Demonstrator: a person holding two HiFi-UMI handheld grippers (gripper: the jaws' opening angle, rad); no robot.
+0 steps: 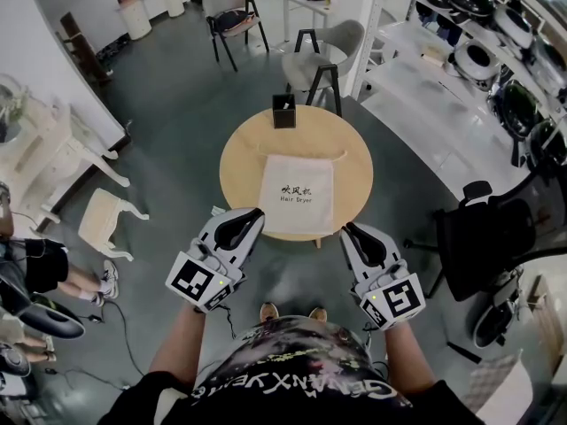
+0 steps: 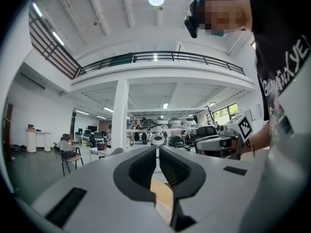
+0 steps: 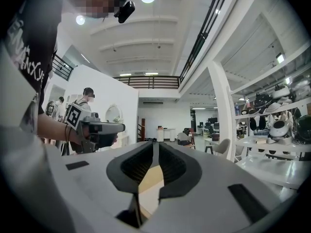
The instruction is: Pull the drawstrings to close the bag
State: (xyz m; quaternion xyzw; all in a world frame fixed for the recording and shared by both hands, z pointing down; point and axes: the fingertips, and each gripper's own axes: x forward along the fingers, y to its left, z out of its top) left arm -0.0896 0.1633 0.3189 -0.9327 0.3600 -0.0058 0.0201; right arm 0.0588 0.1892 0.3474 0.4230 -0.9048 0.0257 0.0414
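A white drawstring bag (image 1: 299,193) with dark print lies flat on the round wooden table (image 1: 244,162). Its mouth faces the far side, and thin cords (image 1: 340,156) trail from the top corners. My left gripper (image 1: 257,212) hovers at the table's near left edge, just left of the bag's bottom, jaws together and empty. My right gripper (image 1: 347,228) hangs at the near right edge, jaws all but touching, nothing between them. In the left gripper view, the left gripper (image 2: 157,148) points level over the table, with the right gripper (image 2: 218,142) beside it. The right gripper view shows the right gripper (image 3: 156,143) the same way.
A small black box (image 1: 283,112) stands at the table's far edge. A grey chair (image 1: 321,60) sits behind the table and a black office chair (image 1: 483,228) to the right. A white stool (image 1: 106,220) and a seated person's legs (image 1: 84,280) are at the left.
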